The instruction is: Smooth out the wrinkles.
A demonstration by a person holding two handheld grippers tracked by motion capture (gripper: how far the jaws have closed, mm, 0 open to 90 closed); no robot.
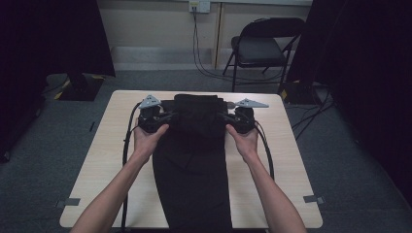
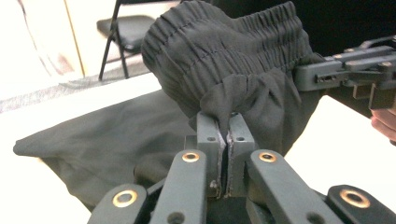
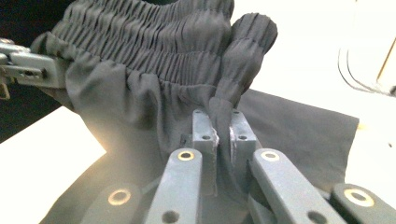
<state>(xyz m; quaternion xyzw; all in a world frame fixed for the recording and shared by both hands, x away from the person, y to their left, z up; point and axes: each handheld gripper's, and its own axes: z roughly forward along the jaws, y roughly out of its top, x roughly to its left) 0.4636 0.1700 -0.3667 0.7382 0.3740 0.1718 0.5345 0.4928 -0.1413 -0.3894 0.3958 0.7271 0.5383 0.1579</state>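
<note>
Black trousers (image 1: 194, 145) lie on the table (image 1: 286, 160), waistband pinched by left gripper (image 2: 226, 126) and right gripper (image 3: 223, 123)

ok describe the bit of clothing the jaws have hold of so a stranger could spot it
On the pale wooden table a pair of black trousers runs down the middle. The left gripper and right gripper pinch its far end. That end is the gathered elastic waistband, ribbed, unlike the smooth legs.
</note>
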